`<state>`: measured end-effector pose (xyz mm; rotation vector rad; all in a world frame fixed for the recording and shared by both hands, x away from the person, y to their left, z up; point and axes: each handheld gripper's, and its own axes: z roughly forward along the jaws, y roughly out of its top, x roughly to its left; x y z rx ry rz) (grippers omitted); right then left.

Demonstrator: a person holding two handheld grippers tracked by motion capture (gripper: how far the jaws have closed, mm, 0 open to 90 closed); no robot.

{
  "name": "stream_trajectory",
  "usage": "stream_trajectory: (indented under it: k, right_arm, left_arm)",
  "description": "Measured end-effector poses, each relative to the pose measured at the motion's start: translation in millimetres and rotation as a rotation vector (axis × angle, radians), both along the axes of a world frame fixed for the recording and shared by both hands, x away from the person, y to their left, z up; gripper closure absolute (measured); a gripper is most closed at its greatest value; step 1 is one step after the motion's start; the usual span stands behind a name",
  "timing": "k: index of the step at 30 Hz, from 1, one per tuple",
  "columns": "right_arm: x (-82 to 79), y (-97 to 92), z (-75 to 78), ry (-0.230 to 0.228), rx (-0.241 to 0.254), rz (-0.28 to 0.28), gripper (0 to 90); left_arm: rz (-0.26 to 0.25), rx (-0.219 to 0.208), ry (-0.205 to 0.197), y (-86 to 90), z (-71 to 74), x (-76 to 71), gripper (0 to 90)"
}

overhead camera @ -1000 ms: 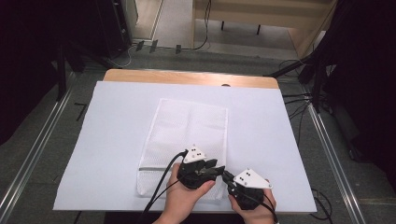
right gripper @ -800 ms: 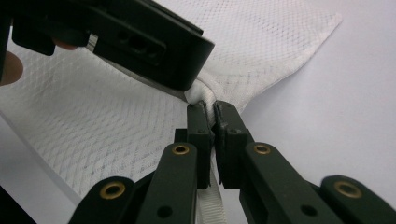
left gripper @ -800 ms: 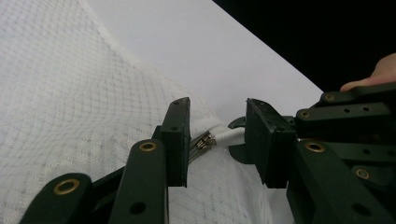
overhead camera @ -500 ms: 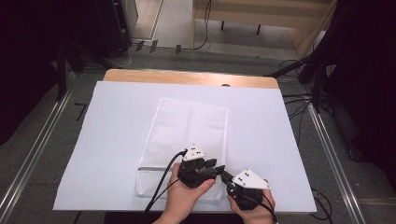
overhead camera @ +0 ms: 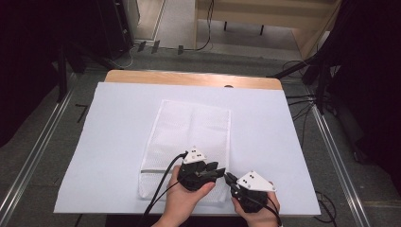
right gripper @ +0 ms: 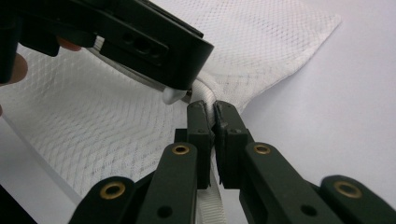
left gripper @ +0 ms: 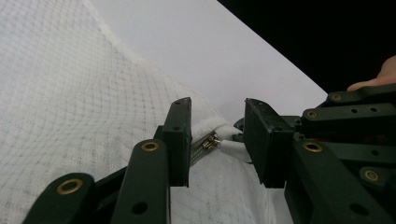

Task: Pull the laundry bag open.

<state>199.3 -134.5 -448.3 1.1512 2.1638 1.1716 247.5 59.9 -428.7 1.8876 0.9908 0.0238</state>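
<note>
Because the white mesh laundry bag [overhead camera: 189,142] lies flat along the middle of the white sheet [overhead camera: 113,142] that covers the table [overhead camera: 189,78], with its zipped end at the near edge by my hands, I judge it light, limp and thin; it will drape and bunch rather than hold any shape, and lifting one corner would drag the rest along the sheet; the weave looks grippy enough, not slippery, and nothing about it seems fragile apart from a snag in the netting; the places worth taking are the firm ones, the bound seam at the corner and the zipper hardware, not the open mesh. My right gripper [right gripper: 214,112] is pressed together on the bag's thick corner seam [right gripper: 205,95] just beside the zipper's end, with a white strap [right gripper: 210,210] running down between its jaws; that anchors the cloth. My left gripper [left gripper: 217,140] stands partly spread, its jaws having just been closing a little, with the small metal zipper slider [left gripper: 210,141] and its white pull tab [left gripper: 232,148] between them, the pads not yet pressing on either; the tab is small and smooth, so I would want it square between the pads before pulling along the zipper line.
</note>
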Motion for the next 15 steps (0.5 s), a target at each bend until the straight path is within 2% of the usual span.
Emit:
stream_trajectory:
  k: [11, 15]
  right_arm:
    - [0.2, -1.5, 1.0, -0.004, 0.011, -0.007, 87.5]
    - [0.1, -1.4, 1.3, -0.005, 0.011, -0.007, 87.4]
  left_arm:
    - [-0.052, -0.044, 0.036, 11.1, -7.2, -0.5, 75.9]
    - [-0.069, -0.033, 0.046, 13.3, -11.1, -0.6, 76.8]
